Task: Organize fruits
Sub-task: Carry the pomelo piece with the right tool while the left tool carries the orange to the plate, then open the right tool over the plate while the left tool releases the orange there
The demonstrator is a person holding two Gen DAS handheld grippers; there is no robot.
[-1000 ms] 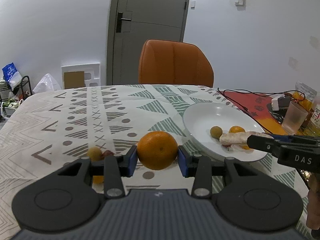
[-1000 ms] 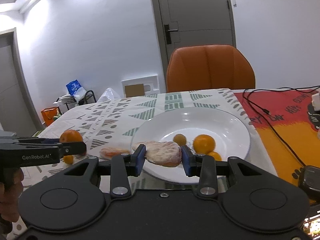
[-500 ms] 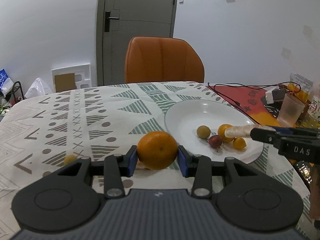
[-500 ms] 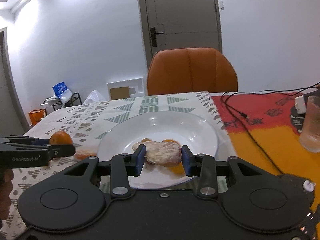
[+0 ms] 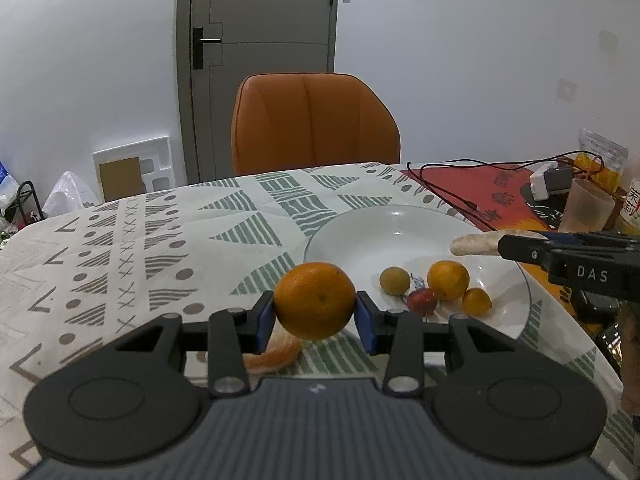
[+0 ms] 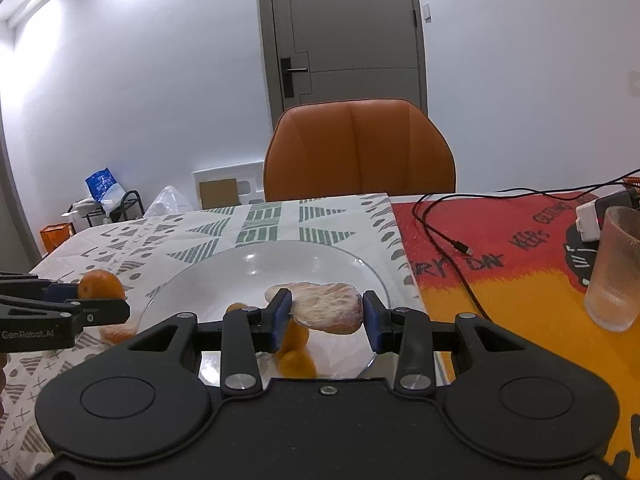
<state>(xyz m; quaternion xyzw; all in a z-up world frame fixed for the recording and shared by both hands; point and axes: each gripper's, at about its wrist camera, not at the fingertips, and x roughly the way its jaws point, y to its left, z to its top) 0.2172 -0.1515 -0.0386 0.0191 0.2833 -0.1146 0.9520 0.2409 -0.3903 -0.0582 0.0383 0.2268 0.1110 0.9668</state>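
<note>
My left gripper point(image 5: 316, 314) is shut on a whole orange point(image 5: 315, 306), held just left of the white plate point(image 5: 360, 228). In the plate lie a small green-brown fruit point(image 5: 395, 281), a red one point(image 5: 421, 301) and two small oranges point(image 5: 448, 280). My right gripper point(image 6: 325, 318) is shut on a pale peeled citrus piece point(image 6: 326, 308) above the plate point(image 6: 240, 268); that piece point(image 5: 474, 243) shows from the side in the left wrist view. An orange segment point(image 5: 272, 354) lies on the cloth under the left gripper.
The table wears a patterned cloth point(image 5: 140, 248) on the left and a red-orange mat point(image 6: 520, 264) on the right. A black cable point(image 6: 444, 232), a frosted cup point(image 6: 616, 268) and a white charger point(image 6: 588, 220) sit on the mat. An orange chair point(image 5: 314, 124) stands behind the table.
Both grippers have moved right and forward with their fruit. The left gripper's orange now hangs at the plate's left rim; the right gripper's piece is further over the plate.
</note>
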